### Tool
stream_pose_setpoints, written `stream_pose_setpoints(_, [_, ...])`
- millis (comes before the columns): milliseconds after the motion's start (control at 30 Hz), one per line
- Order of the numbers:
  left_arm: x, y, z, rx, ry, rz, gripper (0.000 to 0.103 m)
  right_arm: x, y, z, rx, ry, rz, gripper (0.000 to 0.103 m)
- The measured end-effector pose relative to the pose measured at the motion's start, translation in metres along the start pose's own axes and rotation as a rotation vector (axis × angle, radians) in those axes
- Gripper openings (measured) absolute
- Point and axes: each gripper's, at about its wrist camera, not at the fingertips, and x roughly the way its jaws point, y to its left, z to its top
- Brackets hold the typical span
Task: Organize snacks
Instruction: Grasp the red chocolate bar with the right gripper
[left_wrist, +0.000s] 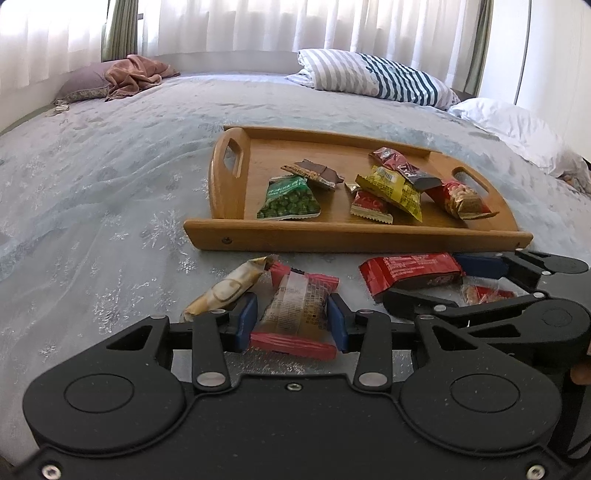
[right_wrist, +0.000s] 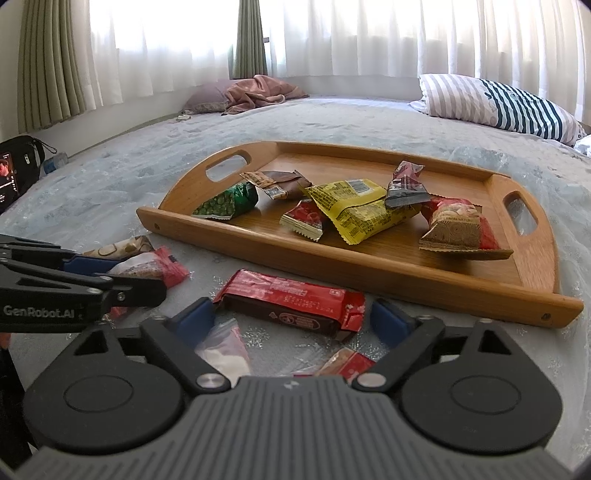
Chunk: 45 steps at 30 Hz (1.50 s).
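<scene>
A wooden tray (left_wrist: 236, 206) (right_wrist: 461, 288) on the bed holds several snack packets, among them a green pea bag (left_wrist: 290, 199) (right_wrist: 227, 203) and a yellow packet (left_wrist: 393, 190) (right_wrist: 354, 210). My left gripper (left_wrist: 291, 321) has its blue pads against both sides of a clear red-ended snack packet (left_wrist: 297, 306) (right_wrist: 147, 269) lying in front of the tray. A beige packet (left_wrist: 221, 290) lies just to its left. My right gripper (right_wrist: 295, 319) is open around a long red and brown bar (right_wrist: 291, 302) (left_wrist: 410, 275). It also shows in the left wrist view (left_wrist: 436, 284).
A clear bag (right_wrist: 225, 347) and a small red packet (right_wrist: 347, 363) lie under my right gripper. Striped pillows (left_wrist: 373, 75) and a white pillow (left_wrist: 517, 125) lie at the bed's far right, a purple pillow with a pink cloth (left_wrist: 122, 79) at far left. A black bag (right_wrist: 18, 166) sits off the left edge.
</scene>
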Motion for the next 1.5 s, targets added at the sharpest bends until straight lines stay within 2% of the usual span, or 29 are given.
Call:
stream_pose_setpoints(100, [0.000, -0.004, 0.001, 0.012, -0.006, 0.001, 0.038, -0.005, 0.002, 0.001, 0.002, -0.011, -0.019, 0.069])
stream_pose_setpoints(167, [-0.001, -0.006, 0.001, 0.022, -0.007, -0.007, 0.038, -0.007, 0.003, 0.002, 0.003, -0.008, -0.036, 0.050])
stream_pose_setpoints(333, [-0.003, -0.013, 0.003, 0.039, -0.020, -0.022, 0.038, -0.015, 0.008, 0.001, -0.020, -0.007, -0.059, 0.041])
stream_pose_setpoints(367, [-0.003, -0.015, 0.004, 0.040, -0.022, -0.025, 0.038, -0.017, 0.010, 0.000, -0.024, -0.009, -0.068, 0.032])
stream_pose_setpoints(467, [-0.004, -0.019, 0.006, 0.043, -0.027, -0.036, 0.038, -0.023, 0.010, 0.000, -0.020, -0.016, -0.116, 0.019])
stream_pose_setpoints(533, [-0.004, -0.022, 0.006, 0.047, -0.028, -0.042, 0.038, -0.026, 0.007, 0.000, -0.006, -0.011, -0.132, 0.020])
stream_pose_setpoints(567, [-0.004, -0.024, 0.006, 0.050, -0.026, -0.046, 0.038, -0.028, 0.005, 0.000, -0.004, -0.013, -0.134, 0.031])
stream_pose_setpoints(667, [0.000, -0.028, 0.006, 0.059, -0.024, -0.055, 0.038, -0.031, 0.001, 0.003, -0.005, -0.020, -0.124, 0.050])
stream_pose_setpoints(733, [0.004, -0.030, 0.006, 0.063, -0.019, -0.060, 0.038, -0.029, 0.000, 0.006, -0.014, -0.021, -0.119, 0.061])
stream_pose_setpoints(767, [0.006, -0.031, 0.006, 0.063, -0.016, -0.061, 0.038, -0.028, 0.001, 0.007, -0.023, -0.022, -0.121, 0.062])
stream_pose_setpoints(900, [0.010, -0.029, 0.008, 0.047, -0.013, -0.068, 0.038, -0.016, 0.005, 0.012, -0.061, -0.012, -0.142, 0.063])
stream_pose_setpoints(1200, [0.013, -0.018, 0.012, 0.045, -0.012, -0.057, 0.038, -0.004, 0.011, 0.022, -0.106, -0.011, -0.108, 0.062])
stream_pose_setpoints(1233, [0.013, -0.017, 0.012, 0.043, -0.013, -0.051, 0.038, -0.003, 0.013, 0.022, -0.118, -0.004, -0.102, 0.060])
stream_pose_setpoints(1267, [0.013, -0.016, 0.012, 0.041, -0.015, -0.051, 0.038, -0.002, 0.014, 0.023, -0.126, 0.000, -0.096, 0.051])
stream_pose_setpoints(1333, [0.014, -0.014, 0.012, 0.031, -0.014, -0.057, 0.038, -0.001, 0.016, 0.023, -0.122, 0.014, -0.083, 0.039])
stream_pose_setpoints(1500, [0.012, -0.016, 0.010, 0.041, -0.012, -0.066, 0.038, -0.007, 0.024, 0.020, -0.145, 0.036, -0.120, 0.034])
